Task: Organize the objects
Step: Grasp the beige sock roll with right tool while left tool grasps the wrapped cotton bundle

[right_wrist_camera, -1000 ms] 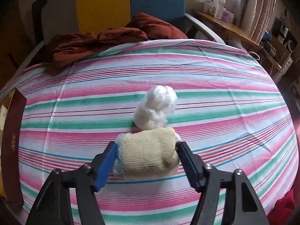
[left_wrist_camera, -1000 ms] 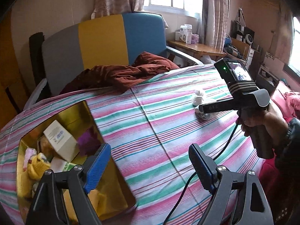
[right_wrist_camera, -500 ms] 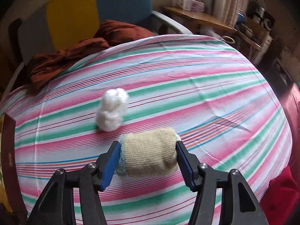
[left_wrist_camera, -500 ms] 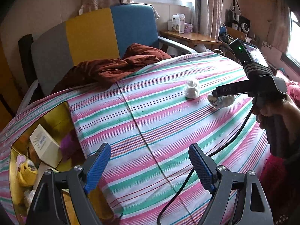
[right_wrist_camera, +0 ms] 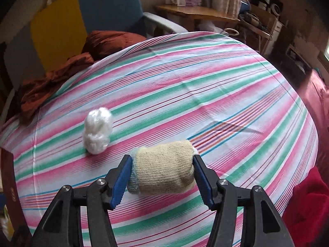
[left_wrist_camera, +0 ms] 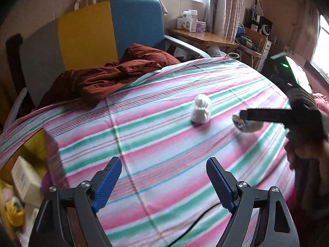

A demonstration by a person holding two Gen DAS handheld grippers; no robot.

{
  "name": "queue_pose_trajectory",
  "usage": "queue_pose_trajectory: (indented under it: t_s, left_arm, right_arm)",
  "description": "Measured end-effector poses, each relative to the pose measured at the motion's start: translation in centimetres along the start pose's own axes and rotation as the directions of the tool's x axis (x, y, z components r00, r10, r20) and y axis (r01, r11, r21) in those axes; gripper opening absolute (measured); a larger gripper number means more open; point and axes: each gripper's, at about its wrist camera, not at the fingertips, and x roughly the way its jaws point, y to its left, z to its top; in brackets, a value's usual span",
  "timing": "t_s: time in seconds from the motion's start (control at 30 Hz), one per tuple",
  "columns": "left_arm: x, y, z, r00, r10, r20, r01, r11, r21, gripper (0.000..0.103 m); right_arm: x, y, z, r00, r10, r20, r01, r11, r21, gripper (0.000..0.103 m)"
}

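Observation:
A beige knitted roll (right_wrist_camera: 164, 175) sits between the blue pads of my right gripper (right_wrist_camera: 162, 158), which is shut on it and holds it just above the striped cloth (right_wrist_camera: 205, 94). In the left wrist view the same roll (left_wrist_camera: 246, 126) hangs under the right gripper's dark finger (left_wrist_camera: 267, 114) at the right. A white fluffy wad (right_wrist_camera: 97, 133) lies on the cloth to the left of the roll, also seen as the wad (left_wrist_camera: 201, 111) ahead of my left gripper (left_wrist_camera: 163, 161). The left gripper's jaws stand wide, closing slightly, with nothing between them.
An open gold-lined box (left_wrist_camera: 35, 146) with a cream carton (left_wrist_camera: 24, 177) and several small items sits at the left edge; its dark red side (right_wrist_camera: 8, 185) shows at far left. A rust-red blanket (left_wrist_camera: 107, 78) lies at the back before a grey, yellow and blue chair (left_wrist_camera: 86, 30). A person's hand (left_wrist_camera: 308, 156) grips the right handle.
The left gripper has swung right, away from the box, toward the white wad. The right gripper has rolled and risen slightly with the roll, so the wad now lies to its left.

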Motion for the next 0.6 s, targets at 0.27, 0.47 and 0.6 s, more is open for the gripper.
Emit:
queue_pose_trajectory:
  t_s: [0.27, 0.47, 0.6]
  left_arm:
    - [5.4, -2.2, 4.0, 0.998, -0.059, -0.038, 0.060, 0.998, 0.024, 0.074]
    - [9.8, -4.0, 6.5, 0.993, -0.092, -0.070, 0.097, 0.993, 0.070, 0.064]
    - [12.4, -5.3, 7.7, 0.991, -0.104, -0.081, 0.113, 0.988, 0.105, 0.062]
  right_arm:
    - [-1.1, -2.4, 0.7, 0.998, 0.037, 0.044, -0.042, 0.993, 0.112, 0.060]
    - [-0.9, -2.6, 0.8, 0.997, 0.064, 0.035, -0.068, 0.991, 0.116, 0.060]
    - [-0.7, -2.8, 0.9, 0.996, 0.081, 0.032, -0.085, 0.989, 0.125, 0.060]
